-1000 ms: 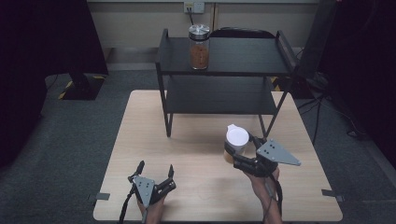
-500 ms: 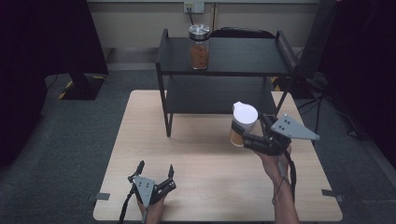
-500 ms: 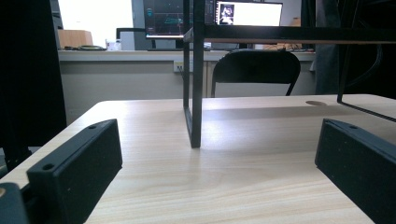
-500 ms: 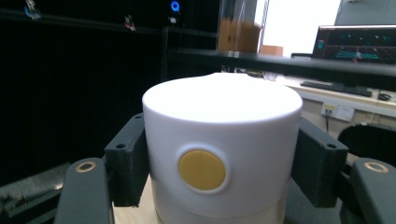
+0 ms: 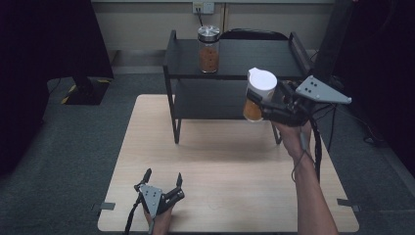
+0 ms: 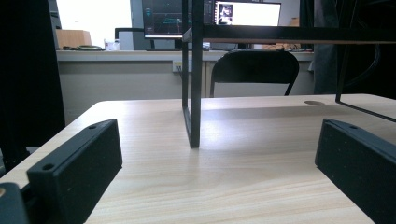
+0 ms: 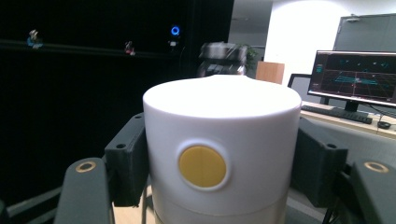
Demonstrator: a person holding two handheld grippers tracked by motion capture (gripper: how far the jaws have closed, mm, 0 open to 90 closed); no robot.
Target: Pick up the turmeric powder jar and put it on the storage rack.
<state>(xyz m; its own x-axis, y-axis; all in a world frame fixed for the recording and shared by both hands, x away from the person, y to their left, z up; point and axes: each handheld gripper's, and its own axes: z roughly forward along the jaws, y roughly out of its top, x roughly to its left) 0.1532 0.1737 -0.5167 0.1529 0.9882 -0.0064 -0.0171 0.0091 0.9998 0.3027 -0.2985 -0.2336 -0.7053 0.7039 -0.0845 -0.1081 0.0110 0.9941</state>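
Note:
My right gripper [image 5: 262, 105] is shut on a jar with a white lid [image 5: 258, 94] and orange-brown contents, held in the air in front of the right part of the black two-level shelf [image 5: 186, 68]. In the right gripper view the white lid [image 7: 222, 140], with a yellow round button, sits squeezed between both black jaws. A second jar with a metal lid [image 5: 208, 49] stands on the shelf's top level. My left gripper [image 5: 163, 177] rests open near the table's front edge, and the left gripper view shows bare wood between its jaws.
The light wooden table [image 5: 225, 166] carries the shelf at its far side. A shelf leg [image 6: 194, 93] stands ahead of the left gripper. A black chair [image 6: 254, 70] and monitors sit beyond the table. Dark curtains flank both sides.
The right gripper has lifted the white-lidded jar off the table, up and away toward the shelf's right end. The left gripper has stayed put.

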